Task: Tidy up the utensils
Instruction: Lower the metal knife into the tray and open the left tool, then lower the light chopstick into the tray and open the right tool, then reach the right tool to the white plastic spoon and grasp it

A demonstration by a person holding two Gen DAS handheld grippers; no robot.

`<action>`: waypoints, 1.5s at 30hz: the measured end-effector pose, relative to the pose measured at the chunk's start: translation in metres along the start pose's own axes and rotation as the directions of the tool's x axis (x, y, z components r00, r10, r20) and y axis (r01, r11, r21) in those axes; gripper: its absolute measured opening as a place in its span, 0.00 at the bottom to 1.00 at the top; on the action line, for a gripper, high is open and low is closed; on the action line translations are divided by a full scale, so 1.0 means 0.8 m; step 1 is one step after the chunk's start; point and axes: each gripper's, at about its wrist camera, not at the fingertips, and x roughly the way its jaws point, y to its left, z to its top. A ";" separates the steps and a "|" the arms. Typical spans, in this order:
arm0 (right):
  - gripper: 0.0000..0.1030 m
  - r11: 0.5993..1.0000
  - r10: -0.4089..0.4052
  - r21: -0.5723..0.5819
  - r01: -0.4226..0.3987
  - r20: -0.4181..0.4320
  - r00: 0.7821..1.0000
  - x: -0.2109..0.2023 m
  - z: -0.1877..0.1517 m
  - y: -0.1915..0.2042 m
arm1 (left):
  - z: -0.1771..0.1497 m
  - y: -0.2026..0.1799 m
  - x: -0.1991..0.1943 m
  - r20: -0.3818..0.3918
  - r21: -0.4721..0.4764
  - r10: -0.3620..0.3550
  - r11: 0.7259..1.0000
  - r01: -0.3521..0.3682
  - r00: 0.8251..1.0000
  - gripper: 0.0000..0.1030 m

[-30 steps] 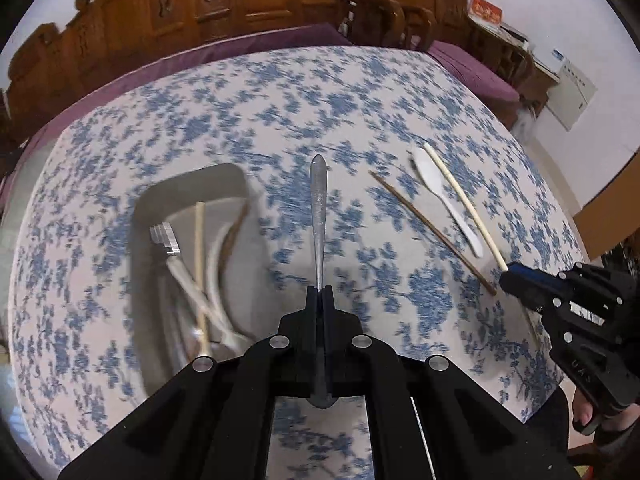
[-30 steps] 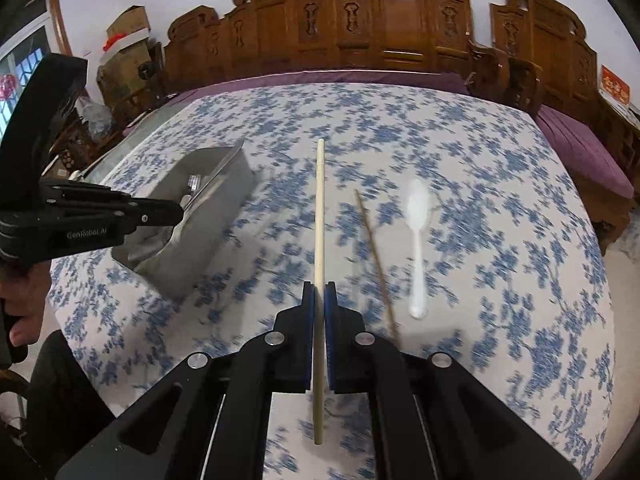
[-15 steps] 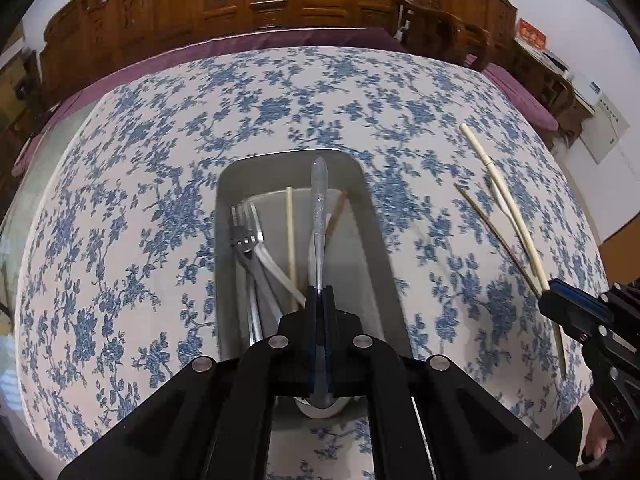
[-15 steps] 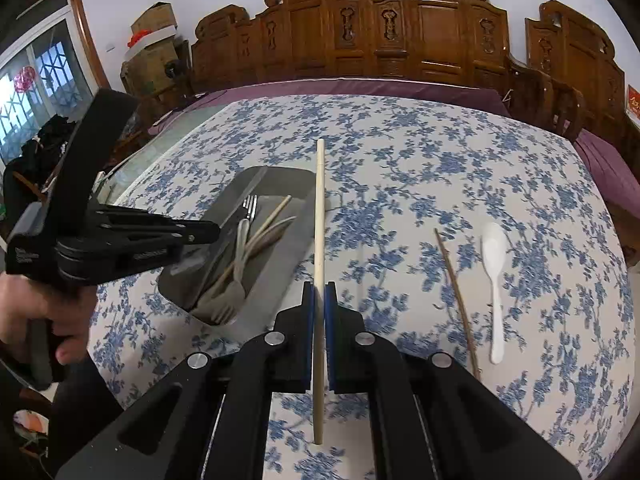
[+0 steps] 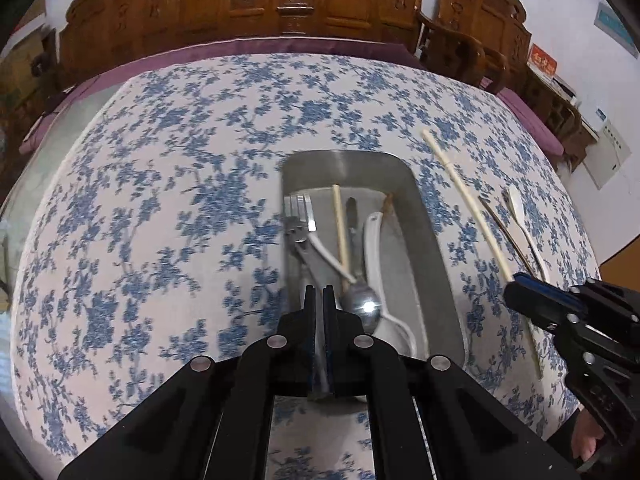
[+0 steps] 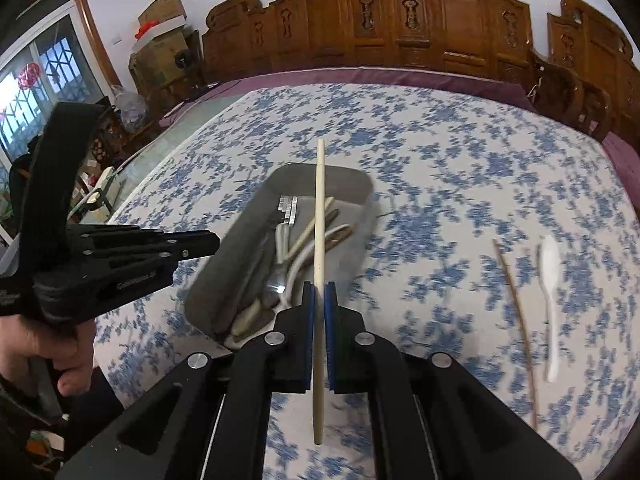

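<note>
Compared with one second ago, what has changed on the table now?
The left gripper carried the metal spoon to the tray and let it go; it lies inside. The right gripper, still clamping the pale chopstick, moved toward the tray. The brown chopstick and white spoon stayed put.

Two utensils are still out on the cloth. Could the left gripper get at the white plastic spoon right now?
Probably not directly: the left gripper sits at the metal tray, and the right gripper with its pale chopstick lies between it and the white plastic spoon.
</note>
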 end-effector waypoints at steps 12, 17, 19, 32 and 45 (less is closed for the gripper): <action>0.07 0.998 0.048 0.037 -0.047 -0.020 0.999 0.057 0.030 0.039 | -0.008 0.047 -0.032 0.067 -0.014 0.040 0.999 -0.039 0.997 0.18; 0.13 0.997 0.049 0.063 -0.049 0.000 0.999 0.059 0.036 0.029 | -0.008 0.048 -0.041 0.092 -0.007 0.049 0.999 -0.049 0.995 0.28; 0.20 0.996 0.052 0.066 -0.052 0.010 0.999 0.054 0.035 0.023 | -0.008 0.044 -0.044 0.107 -0.002 0.048 0.999 -0.048 0.993 0.29; 0.20 0.998 -0.050 -0.029 0.052 0.054 0.997 -0.020 0.002 -0.052 | -0.010 -0.012 -0.059 0.157 0.071 0.000 0.997 -0.011 0.988 0.66; 0.33 0.962 -0.261 0.084 0.260 -0.002 0.965 -0.045 -0.040 -0.215 | -0.011 -0.095 -0.037 0.163 0.116 -0.083 0.991 0.064 0.983 0.88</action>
